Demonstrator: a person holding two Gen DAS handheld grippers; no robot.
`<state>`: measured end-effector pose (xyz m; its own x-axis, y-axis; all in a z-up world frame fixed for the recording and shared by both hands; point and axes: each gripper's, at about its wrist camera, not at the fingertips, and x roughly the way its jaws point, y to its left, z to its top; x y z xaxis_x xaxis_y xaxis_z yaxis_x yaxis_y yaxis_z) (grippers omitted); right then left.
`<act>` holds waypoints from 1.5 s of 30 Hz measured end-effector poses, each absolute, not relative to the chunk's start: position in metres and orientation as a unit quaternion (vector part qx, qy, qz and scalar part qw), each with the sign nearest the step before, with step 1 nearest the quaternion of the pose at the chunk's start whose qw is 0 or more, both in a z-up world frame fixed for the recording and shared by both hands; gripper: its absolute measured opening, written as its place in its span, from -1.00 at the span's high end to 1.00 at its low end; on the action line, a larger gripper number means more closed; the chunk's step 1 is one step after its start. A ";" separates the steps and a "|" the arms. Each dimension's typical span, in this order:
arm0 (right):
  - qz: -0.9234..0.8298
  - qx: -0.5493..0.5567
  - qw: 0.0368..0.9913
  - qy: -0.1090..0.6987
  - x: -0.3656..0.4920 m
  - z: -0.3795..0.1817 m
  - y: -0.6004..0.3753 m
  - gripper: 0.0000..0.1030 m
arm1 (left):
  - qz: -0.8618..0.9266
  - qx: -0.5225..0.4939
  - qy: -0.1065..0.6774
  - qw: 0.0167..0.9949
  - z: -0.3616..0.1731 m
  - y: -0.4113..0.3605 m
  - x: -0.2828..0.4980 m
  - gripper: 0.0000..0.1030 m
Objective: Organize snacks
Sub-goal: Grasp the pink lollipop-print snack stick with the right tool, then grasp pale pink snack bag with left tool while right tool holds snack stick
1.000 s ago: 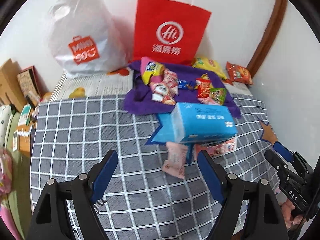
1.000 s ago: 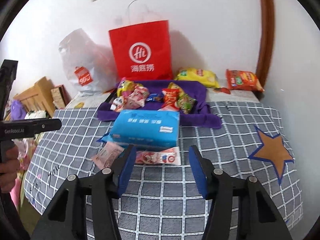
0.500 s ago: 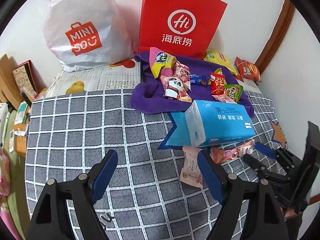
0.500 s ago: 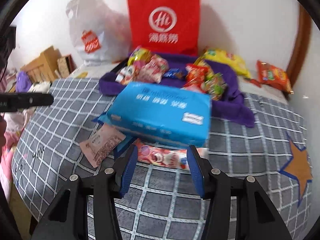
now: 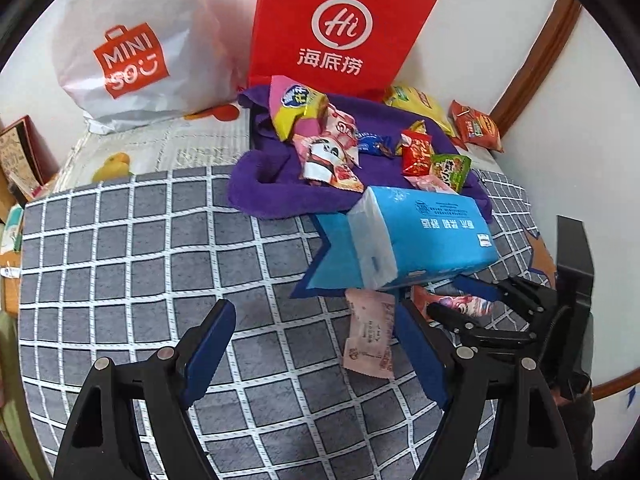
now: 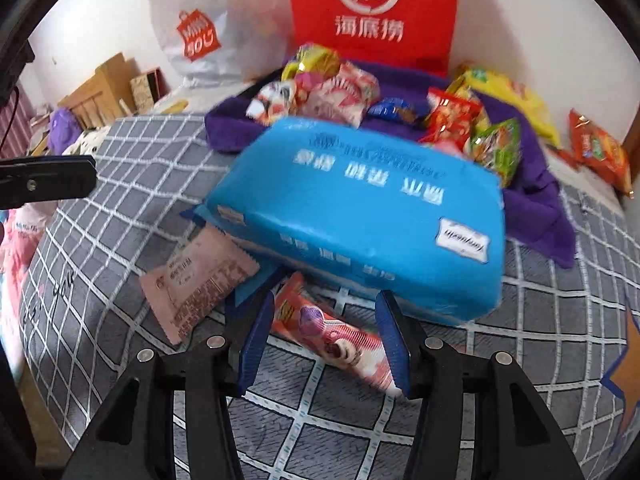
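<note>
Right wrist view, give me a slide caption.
Open right gripper straddles a red-pink snack packet beside the blue tissue pack.

The right gripper is seen pointed down over the grey checked bed cover, its blue fingers parted on either side of a long red and pink snack packet, which is not seen to be pressed. Just beyond it a blue tissue pack is laid, with a pink sachet beside it. Further snacks are heaped on a purple towel before a red paper bag.
</note>
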<state>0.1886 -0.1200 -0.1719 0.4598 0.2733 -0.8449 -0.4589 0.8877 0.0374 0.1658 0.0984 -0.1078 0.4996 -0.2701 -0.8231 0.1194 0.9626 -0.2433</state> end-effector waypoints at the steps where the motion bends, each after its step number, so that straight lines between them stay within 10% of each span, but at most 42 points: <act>1: 0.219 -0.094 0.844 0.480 0.190 -0.174 -0.122 -0.02 | -0.115 -0.078 0.488 0.862 -0.109 0.098 0.166 -0.55; 12: 0.215 -0.095 0.839 0.491 0.169 -0.187 -0.131 -0.03 | -0.111 -0.070 0.504 0.854 -0.120 0.087 0.161 -0.55; 17: 0.179 -0.099 0.868 0.452 0.158 -0.190 -0.132 0.57 | -0.105 -0.052 0.523 0.844 -0.137 0.075 0.161 -0.55; 32: 0.035 -0.050 0.897 0.438 0.145 -0.190 -0.219 0.58 | -0.100 0.034 0.530 0.841 -0.178 0.013 0.171 -0.54; 39: 0.027 -0.026 0.908 0.417 0.151 -0.194 -0.216 0.53 | -0.077 0.056 0.462 0.882 -0.178 0.013 0.159 0.14; 45: 0.035 -0.010 0.908 0.418 0.154 -0.194 -0.220 0.51 | -0.076 0.061 0.413 0.905 -0.183 0.019 0.143 0.17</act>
<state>0.1537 -0.2201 -0.1944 0.6477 0.0546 -0.7600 -0.0719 0.9974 0.0104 0.1434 0.0188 -0.1826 0.6468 -0.0873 -0.7576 0.1876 0.9811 0.0470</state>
